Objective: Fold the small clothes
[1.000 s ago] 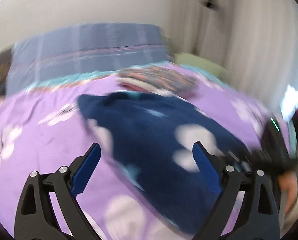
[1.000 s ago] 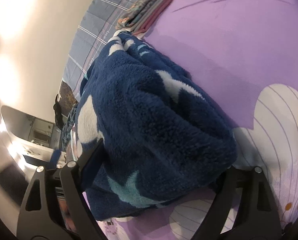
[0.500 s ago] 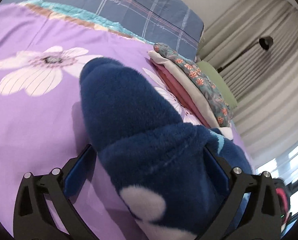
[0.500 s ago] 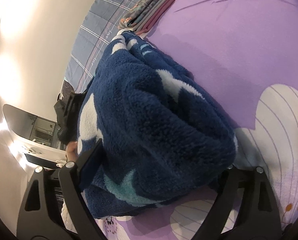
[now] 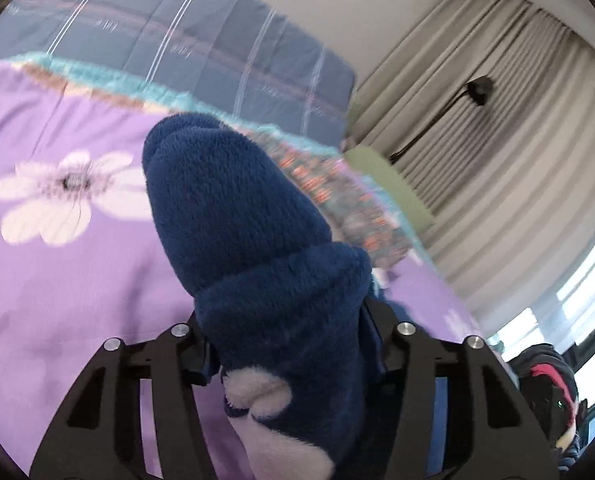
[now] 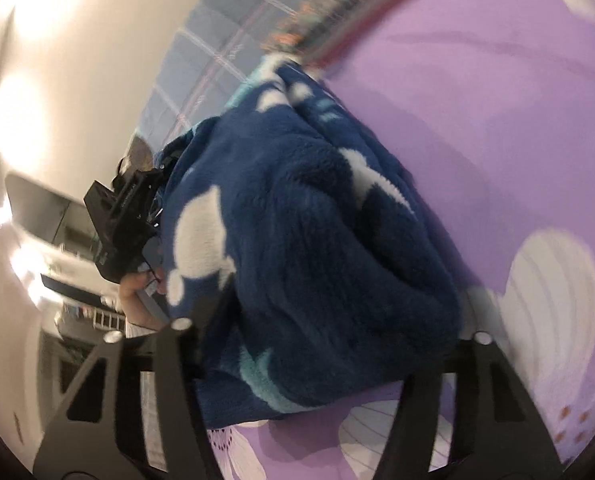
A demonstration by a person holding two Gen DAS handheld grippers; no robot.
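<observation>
The navy fleece garment [image 5: 269, 264], patterned with white and pale teal shapes, sits bunched on the purple floral bedspread [image 5: 57, 272], caught between both of my tools. My left gripper [image 5: 285, 344] has a thick fold of the fleece between its black fingers [image 5: 185, 352]; the jaws are closing on it, and the pile bulges up and over them so the blue pads are almost hidden. My right gripper [image 6: 329, 340] takes the other end of the bundle [image 6: 317, 248] in the same way, jaws closing, the fleece filling the whole gap and spilling over both fingers [image 6: 185, 344]. From the right wrist view I see the left tool's black body [image 6: 125, 220] and the hand [image 6: 137, 300] that carries it at the far edge of the garment. Beyond the fleece lies a stack of folded floral clothes [image 5: 337, 184], blurred, near a blue checked pillow [image 5: 201, 52]. Beige curtains [image 5: 509, 128] and a black lamp [image 5: 479, 90] stand behind the bed.
</observation>
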